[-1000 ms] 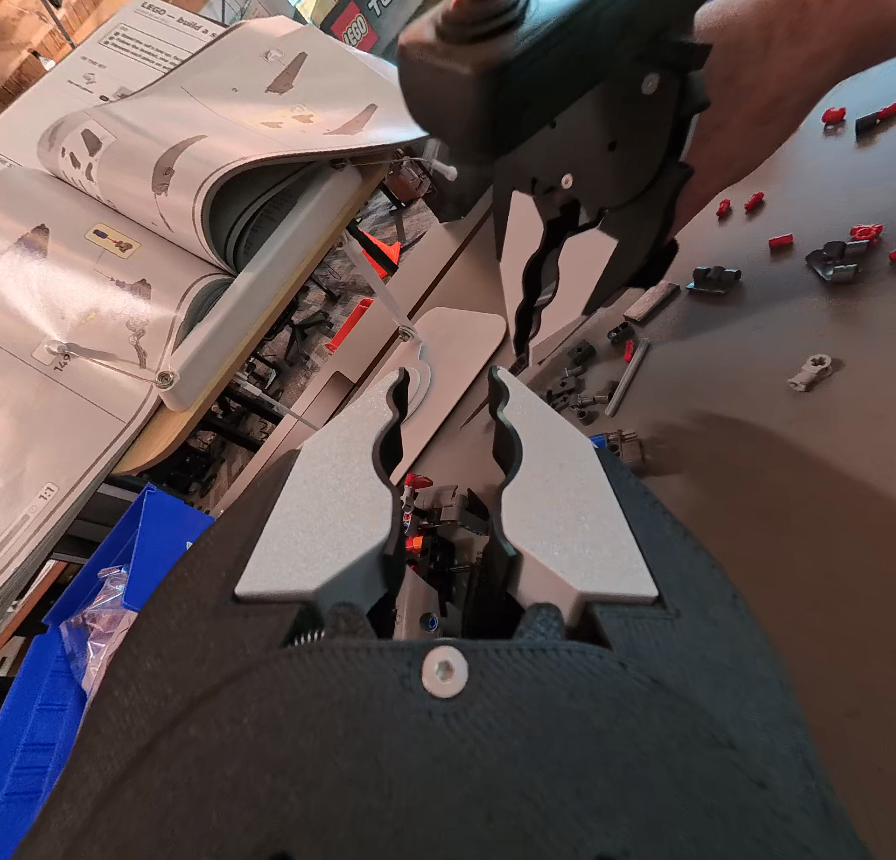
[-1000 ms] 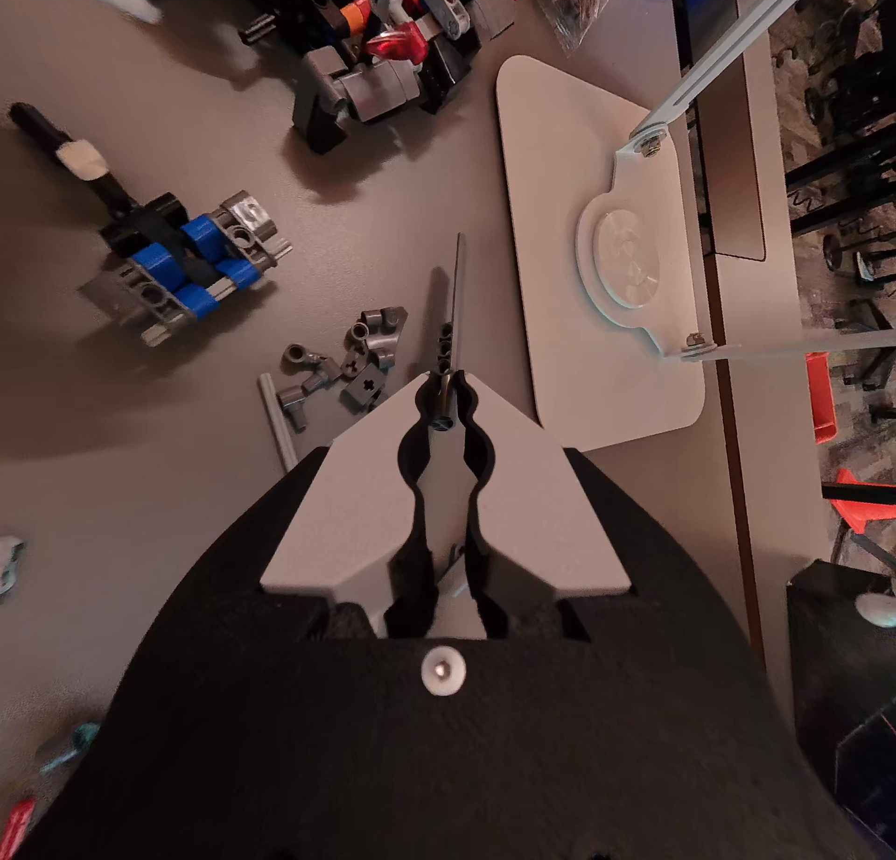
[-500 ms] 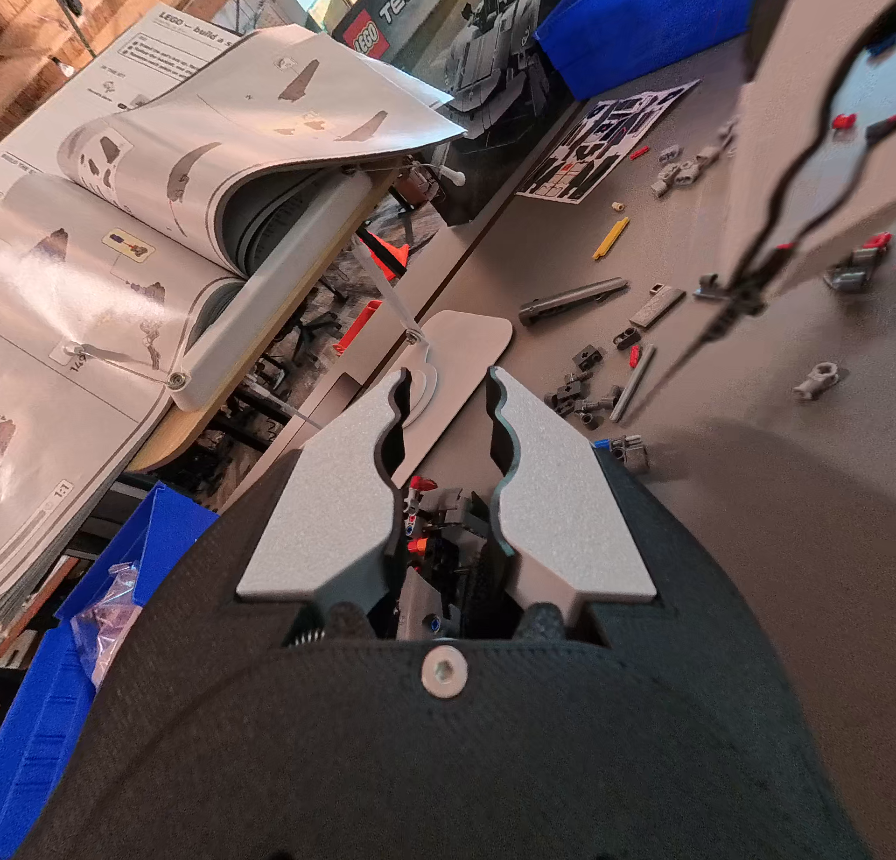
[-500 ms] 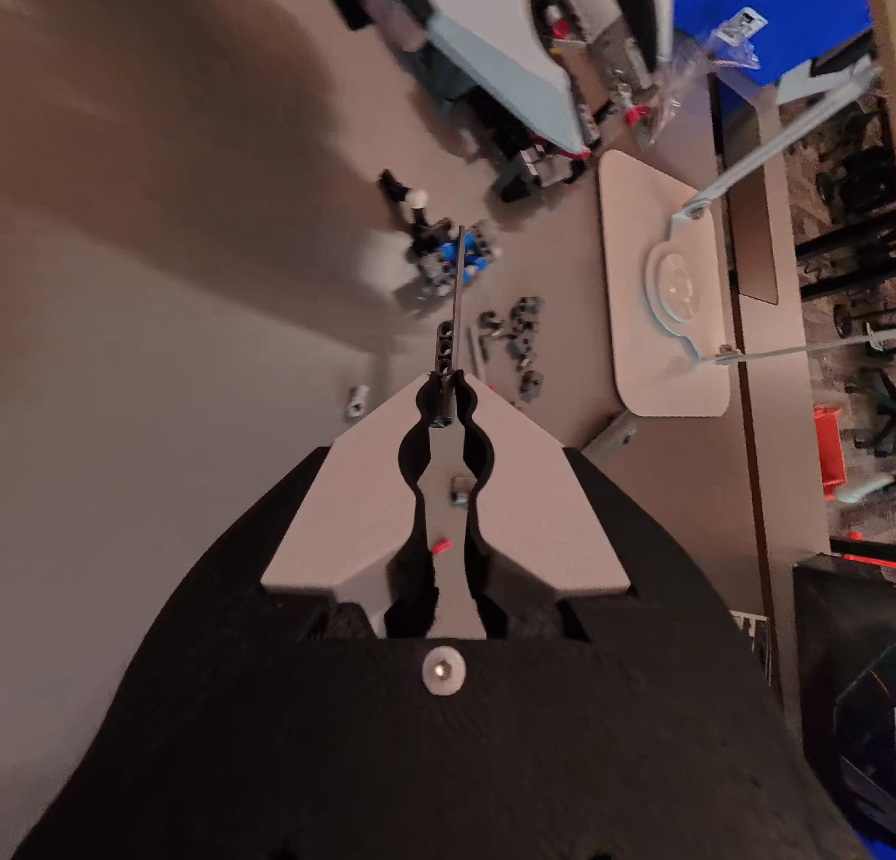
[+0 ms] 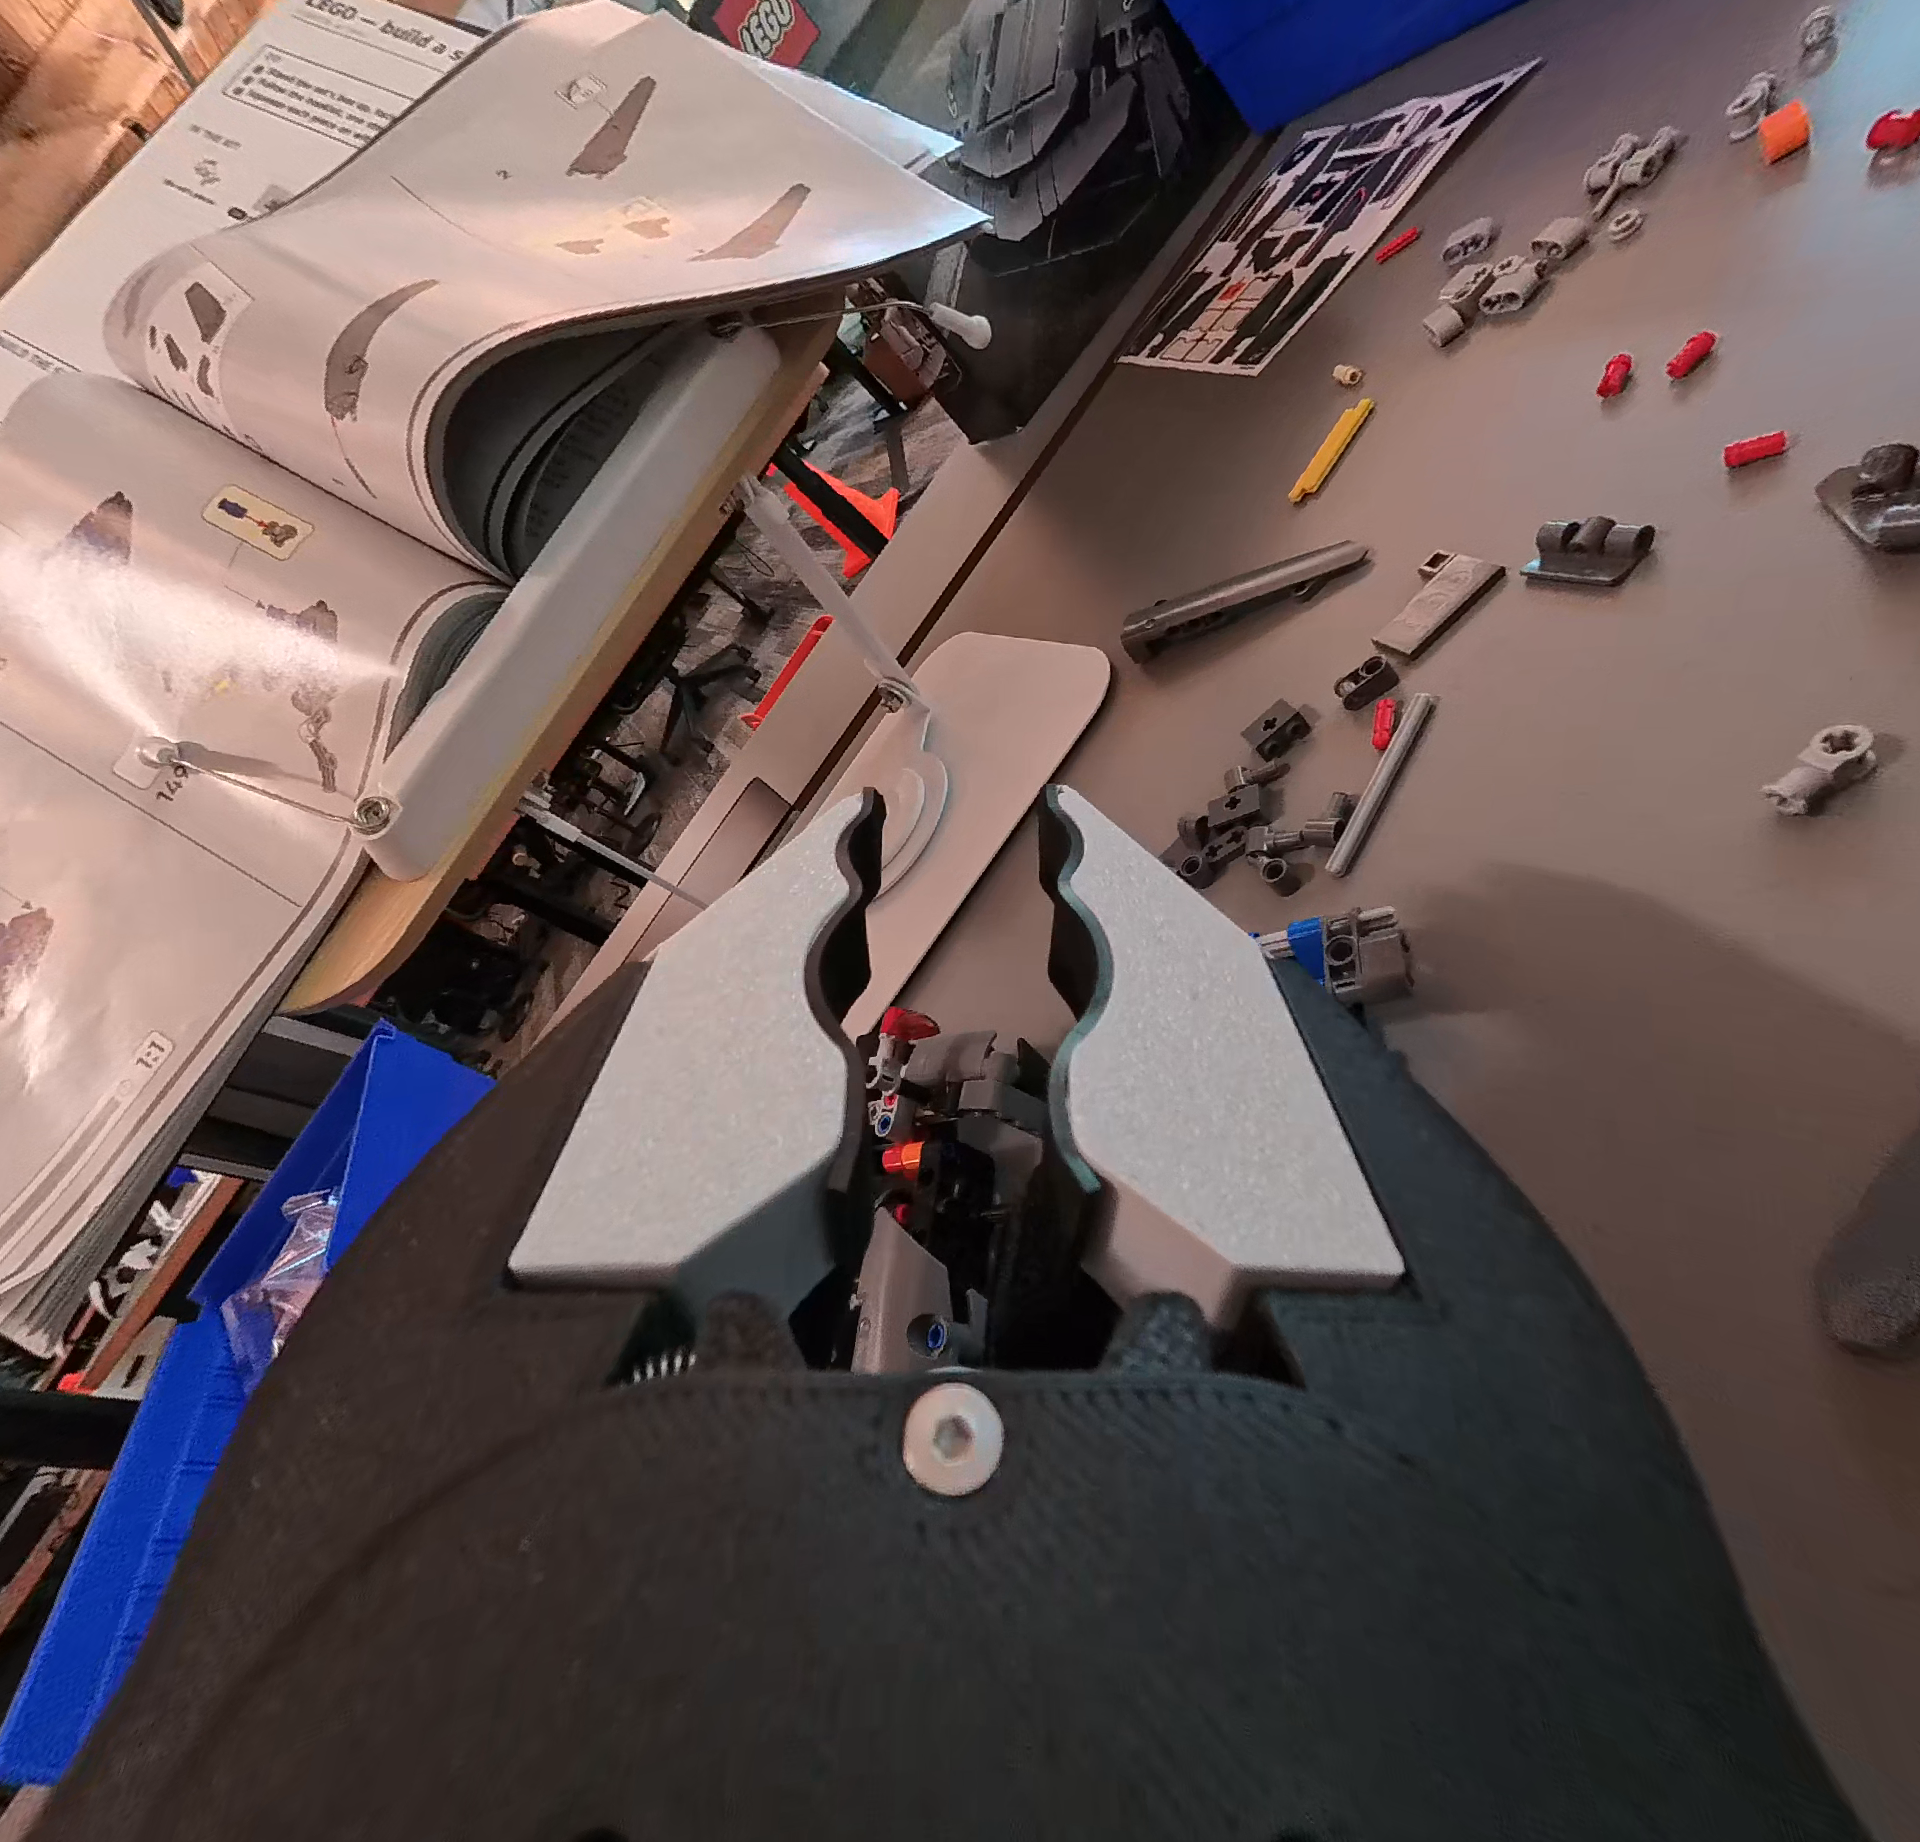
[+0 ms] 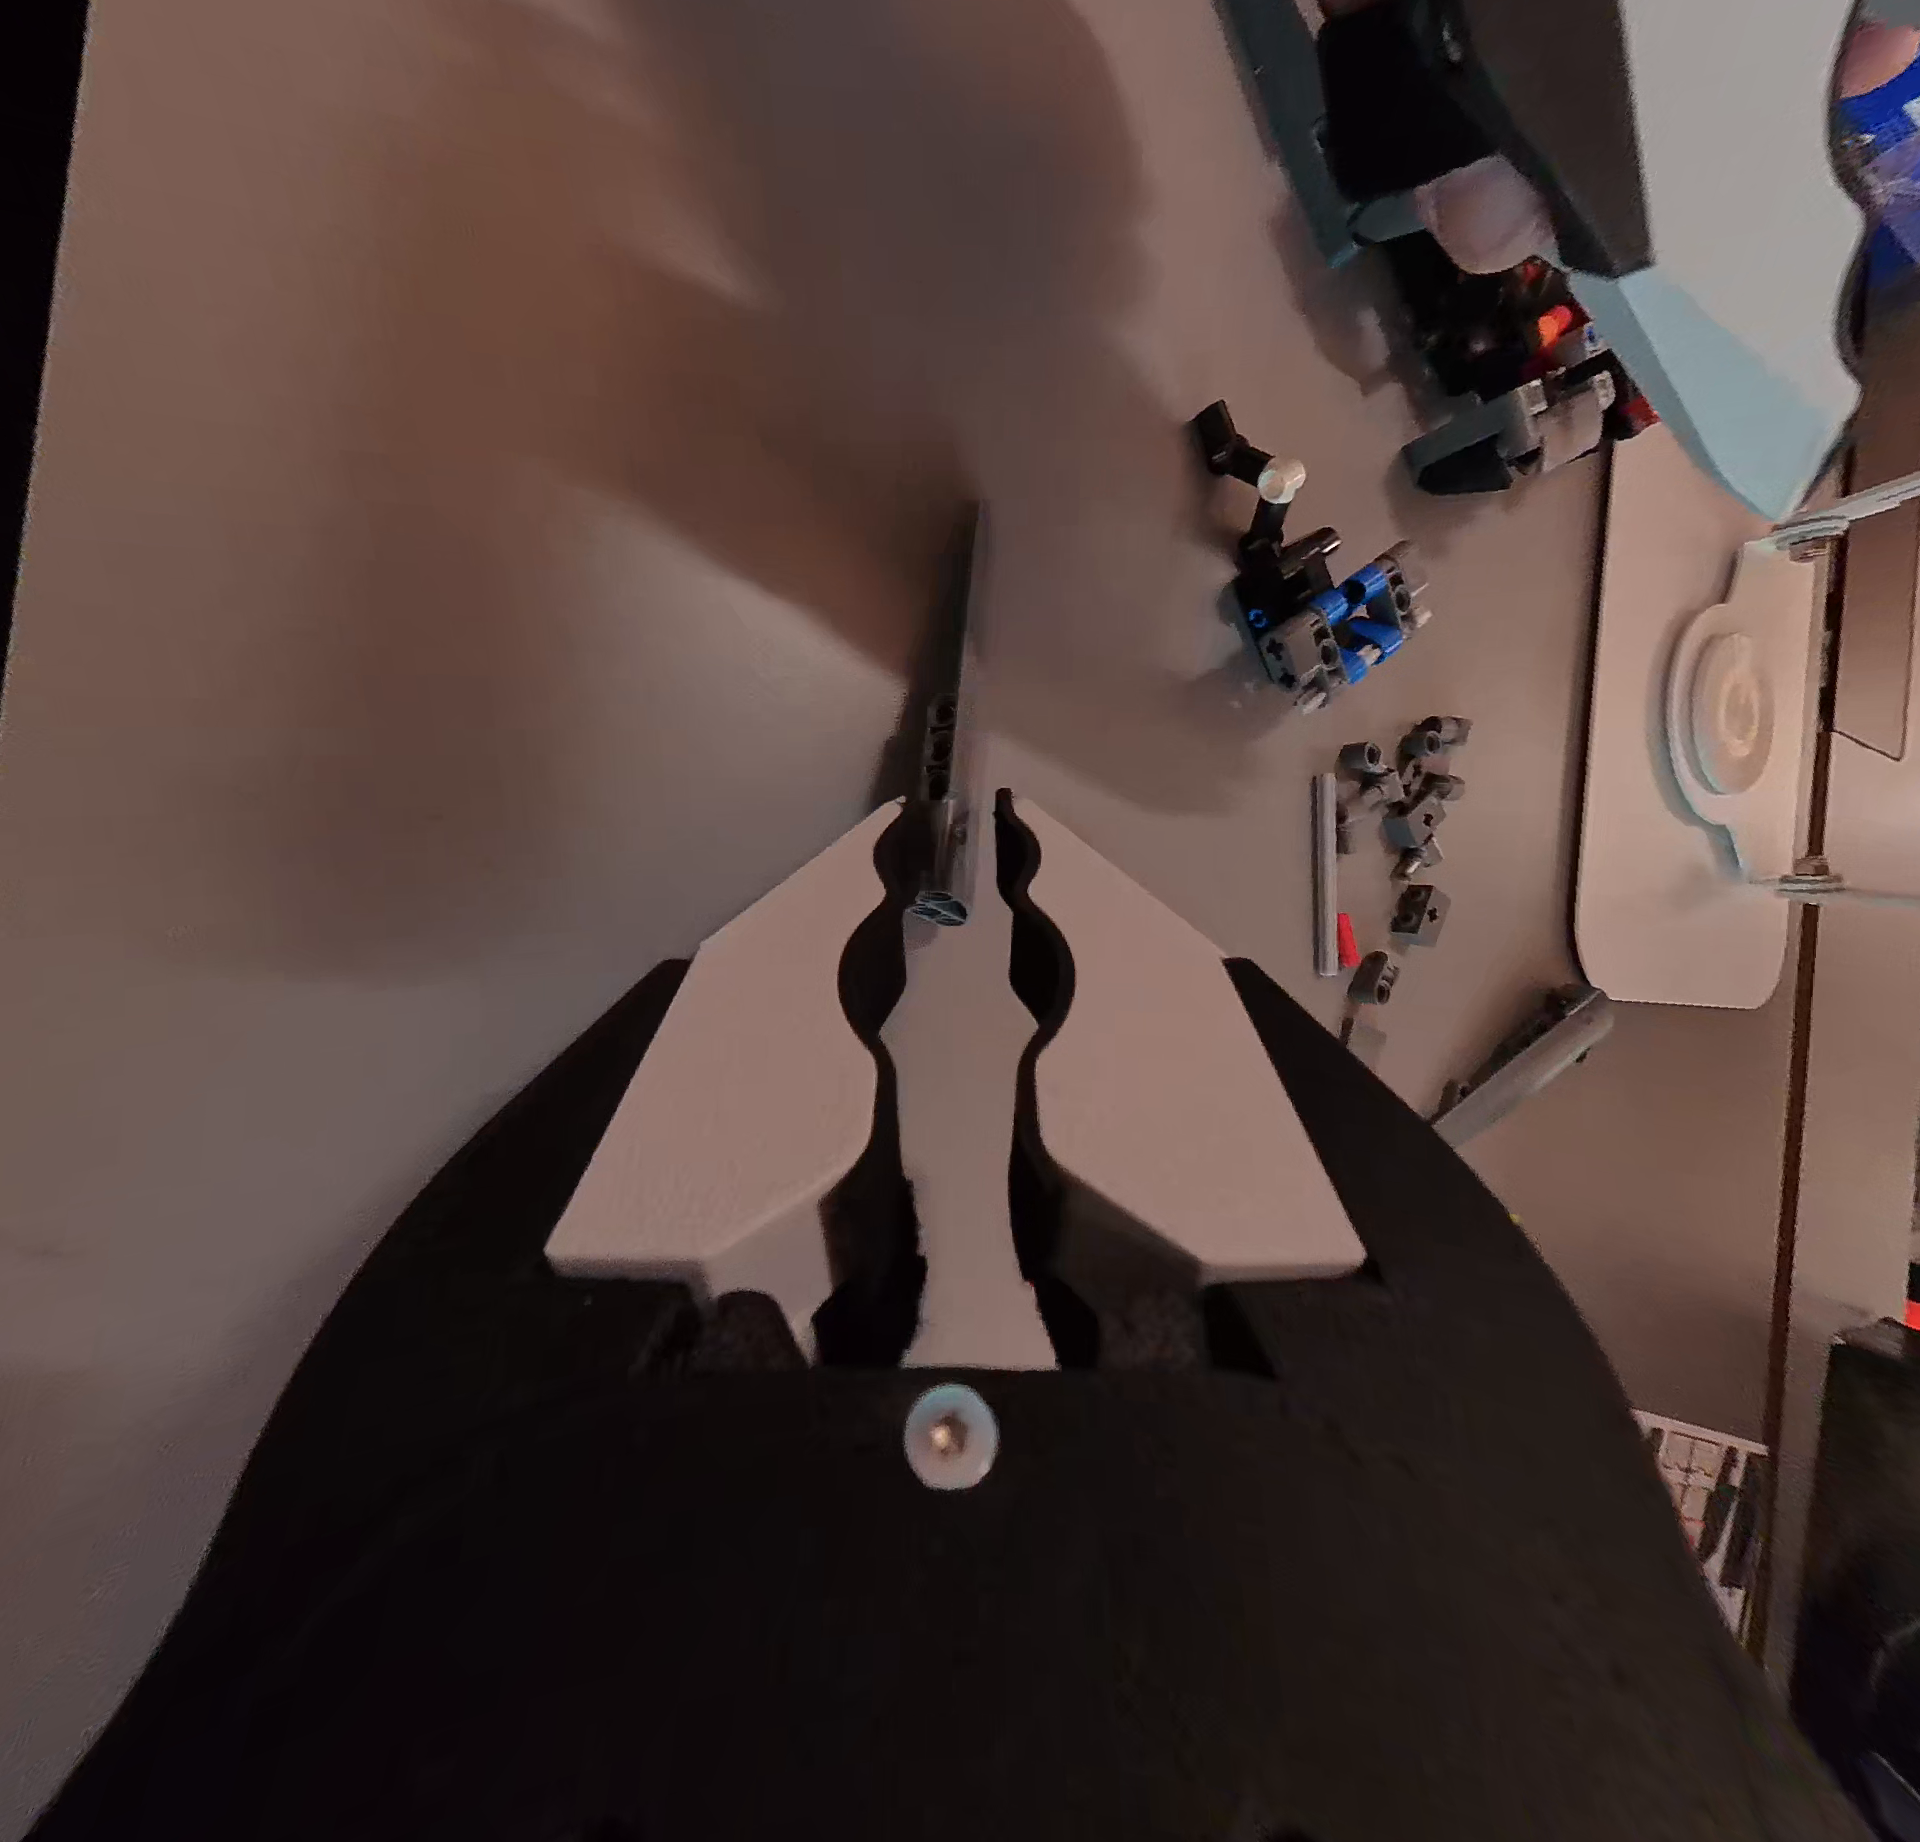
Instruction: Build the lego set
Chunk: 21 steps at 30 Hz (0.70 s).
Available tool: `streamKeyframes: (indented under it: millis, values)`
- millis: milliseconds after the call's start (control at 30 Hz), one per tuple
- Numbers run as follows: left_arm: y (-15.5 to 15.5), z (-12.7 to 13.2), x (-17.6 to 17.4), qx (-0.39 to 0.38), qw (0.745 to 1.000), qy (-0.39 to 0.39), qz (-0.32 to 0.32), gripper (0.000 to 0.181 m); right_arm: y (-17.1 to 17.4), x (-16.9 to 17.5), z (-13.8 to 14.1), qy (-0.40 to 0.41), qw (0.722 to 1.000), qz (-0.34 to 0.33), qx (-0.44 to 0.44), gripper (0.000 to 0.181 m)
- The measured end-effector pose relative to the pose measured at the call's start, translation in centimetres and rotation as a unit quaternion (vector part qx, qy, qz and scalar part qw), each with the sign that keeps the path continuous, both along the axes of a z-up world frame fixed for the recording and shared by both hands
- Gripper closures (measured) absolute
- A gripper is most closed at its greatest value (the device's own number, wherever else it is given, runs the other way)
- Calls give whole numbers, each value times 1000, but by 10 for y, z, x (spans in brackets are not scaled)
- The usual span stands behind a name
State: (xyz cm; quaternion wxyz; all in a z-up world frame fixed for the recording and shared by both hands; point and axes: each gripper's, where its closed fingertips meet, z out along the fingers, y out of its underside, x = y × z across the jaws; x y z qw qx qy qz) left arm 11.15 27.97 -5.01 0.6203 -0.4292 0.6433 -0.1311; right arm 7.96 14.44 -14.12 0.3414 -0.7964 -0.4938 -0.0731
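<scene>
Our left gripper (image 5: 951,862) and right gripper (image 6: 961,816) look alike: a black, coarsely textured printed body, one silver hex screw at its centre, and pale grey fingers (image 5: 727,1065) with dark, wavy inner edges.

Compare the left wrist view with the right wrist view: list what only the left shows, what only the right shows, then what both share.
Only the left wrist view shows the open instruction booklet, the yellow axle, scattered red pins and the left gripper around a partly built assembly.

Only the right wrist view shows the right gripper, with a long dark axle piece resting against one finger.

Both show the pile of small grey connectors, the blue and grey sub-assembly and the white stand base.
</scene>
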Motion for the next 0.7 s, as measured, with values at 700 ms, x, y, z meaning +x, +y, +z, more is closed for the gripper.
streamKeyframes:
  millis: [700]
  values:
    - [91,114,74,109,993,4,49,153,129,190,103,87,948,-258,165,156]
